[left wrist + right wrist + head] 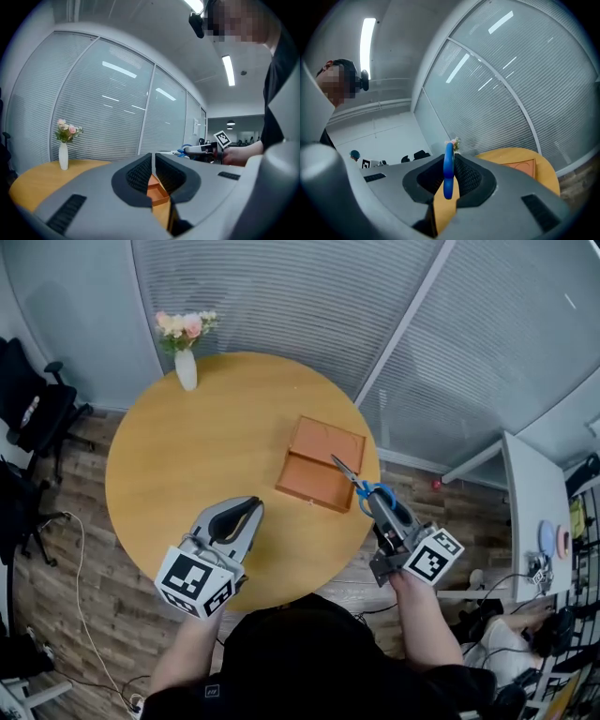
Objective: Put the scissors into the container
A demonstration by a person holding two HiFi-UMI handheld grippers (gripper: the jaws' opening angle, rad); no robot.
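The scissors [361, 486] have blue handles and silver blades. My right gripper [380, 502] is shut on the handles and holds them in the air at the table's right edge. The blades point up-left over the near right corner of the orange container [319, 465], an open shallow box lying on the round table. In the right gripper view a blue handle loop [448, 171] stands upright between the jaws, with the container [520, 168] beyond on the right. My left gripper [251, 506] hovers over the table's front edge, shut and empty. Through its narrow jaw gap the container [158, 192] shows.
A white vase with pink flowers [186, 362] stands at the far left edge of the wooden table [187, 456]. Glass walls with blinds run behind. Black chairs [33, 413] stand on the left, and a white desk [534, 512] on the right.
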